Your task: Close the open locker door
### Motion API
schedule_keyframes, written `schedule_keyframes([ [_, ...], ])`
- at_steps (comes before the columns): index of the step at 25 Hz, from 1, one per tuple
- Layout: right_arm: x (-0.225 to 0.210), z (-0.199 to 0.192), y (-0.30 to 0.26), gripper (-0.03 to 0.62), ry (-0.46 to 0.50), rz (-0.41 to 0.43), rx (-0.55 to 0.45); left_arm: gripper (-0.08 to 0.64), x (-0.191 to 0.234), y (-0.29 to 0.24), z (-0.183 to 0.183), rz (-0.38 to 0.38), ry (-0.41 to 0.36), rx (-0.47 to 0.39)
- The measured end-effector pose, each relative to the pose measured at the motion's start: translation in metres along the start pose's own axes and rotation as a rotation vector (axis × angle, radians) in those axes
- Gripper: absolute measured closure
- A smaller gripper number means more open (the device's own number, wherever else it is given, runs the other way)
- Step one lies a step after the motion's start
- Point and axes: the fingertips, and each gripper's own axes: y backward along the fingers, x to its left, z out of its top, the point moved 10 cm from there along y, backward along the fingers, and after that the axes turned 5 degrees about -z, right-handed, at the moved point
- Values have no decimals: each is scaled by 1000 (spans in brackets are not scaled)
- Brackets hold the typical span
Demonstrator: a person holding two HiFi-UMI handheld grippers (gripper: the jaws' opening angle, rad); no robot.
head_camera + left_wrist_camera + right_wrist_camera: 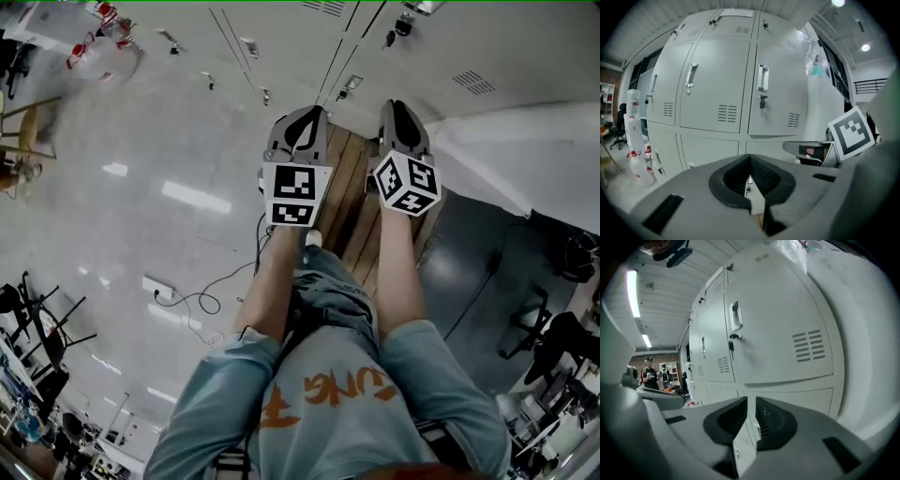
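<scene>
Facing the lockers point(717, 89) with my left claw point(750, 158) pinched together on nothing and right claw point(751, 400) a crack apart, empty — the seemingly ajar lower door point(742, 450) at 6 o'clock beyond them sits untouched, closing all left.

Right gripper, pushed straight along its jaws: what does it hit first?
Right gripper probably meets the lower locker door under the vented door; path looks free before it, though depth is unclear.

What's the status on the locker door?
Left tool shut, right tool slightly apart, both empty. Visible locker doors look closed. Nothing blocking.
</scene>
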Motion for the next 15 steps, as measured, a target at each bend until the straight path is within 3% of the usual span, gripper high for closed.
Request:
schedule_keyframes([
  [7, 4, 67, 78, 546, -43, 34, -162, 541, -38, 49, 51, 41, -4, -147],
  [15, 9, 108, 157, 554, 14, 19, -209, 541, -79, 98, 104, 3, -95, -276],
])
